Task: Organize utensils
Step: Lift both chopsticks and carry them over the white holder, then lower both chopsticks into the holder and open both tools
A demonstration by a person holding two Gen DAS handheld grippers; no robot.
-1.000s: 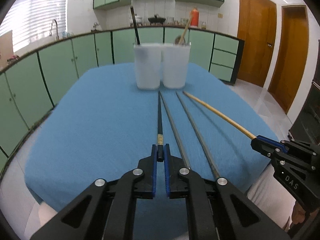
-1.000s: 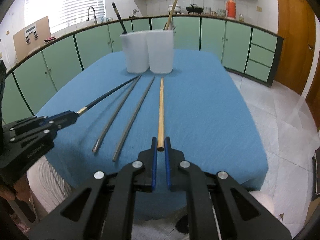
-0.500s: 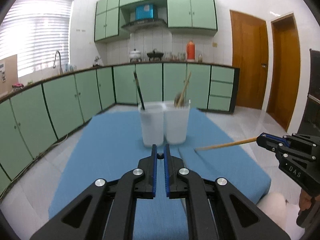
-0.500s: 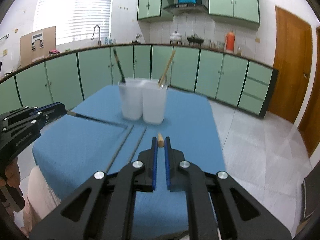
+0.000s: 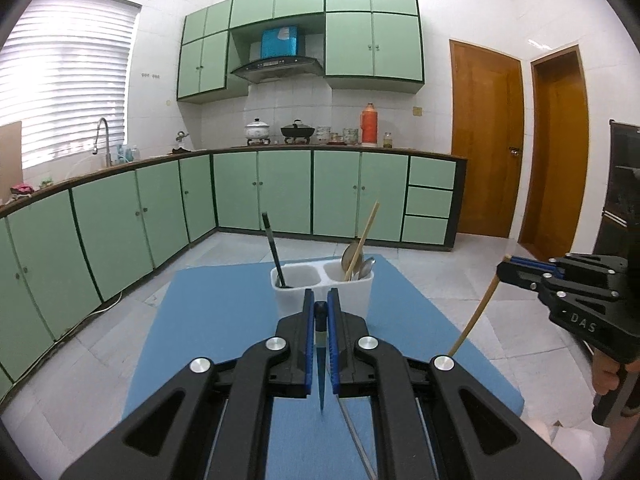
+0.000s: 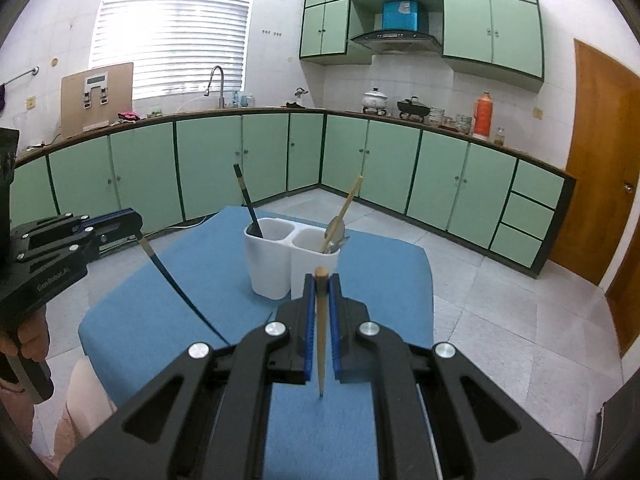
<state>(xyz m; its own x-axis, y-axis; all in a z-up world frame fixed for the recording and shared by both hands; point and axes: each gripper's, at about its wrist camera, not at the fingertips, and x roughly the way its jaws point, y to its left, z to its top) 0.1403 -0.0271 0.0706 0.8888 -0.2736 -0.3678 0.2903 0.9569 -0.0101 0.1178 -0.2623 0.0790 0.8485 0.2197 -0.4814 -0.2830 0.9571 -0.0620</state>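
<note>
Blue tabletop (image 5: 224,320): both chopsticks now lifted upright; left tool (image 5: 320,312) clamps black chopstick (image 5: 321,376), right tool (image 6: 320,292) clamps wooden chopstick (image 6: 321,344), ready for holder (image 6: 292,264).

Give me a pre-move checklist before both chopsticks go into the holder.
1. Left gripper shut on black chopstick: ok.
2. Right gripper shut on wooden chopstick: ok.
3. Both sticks lifted, tips hanging down toward the blue cloth: ok.
4. White holder upright, both compartments open on top: ok.
5. Matching slots: left compartment holds one black stick, right holds a wooden stick with spoons: ok.
6. Tip clearance over the holder rim: cannot tell.
7. Grey sticks left on the cloth: not ok.
</note>
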